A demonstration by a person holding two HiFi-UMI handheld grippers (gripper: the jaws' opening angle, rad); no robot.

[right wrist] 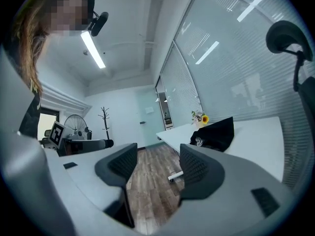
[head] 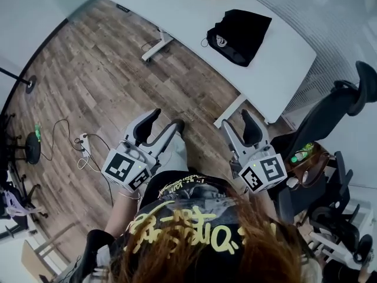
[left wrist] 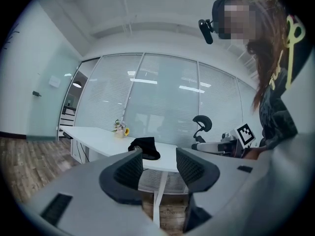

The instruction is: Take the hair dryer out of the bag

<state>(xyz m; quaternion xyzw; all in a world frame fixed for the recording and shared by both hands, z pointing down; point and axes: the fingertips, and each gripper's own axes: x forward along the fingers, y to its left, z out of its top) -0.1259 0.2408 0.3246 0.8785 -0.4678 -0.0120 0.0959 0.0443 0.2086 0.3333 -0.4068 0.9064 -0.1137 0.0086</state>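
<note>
Jaws of the left gripper (head: 161, 125) and right gripper (head: 238, 124) are being held wide and empty, while the black bag (head: 238, 34) is being left untouched, well apart, on the white table (head: 177, 7).

- You hold two grippers: one left gripper (head: 164, 122) and one right gripper (head: 237, 121).
- You face one white surface (head: 177, 10).
- On it you have one black bag (head: 238, 34) and one small bunch of flowers (left wrist: 121, 129).
- Near your right side you can count one black office chair (head: 330, 117) with a headrest and one green bottle (head: 302, 153).
- One white power strip (head: 84, 141) lies on the wooden floor (head: 88, 69).
</note>
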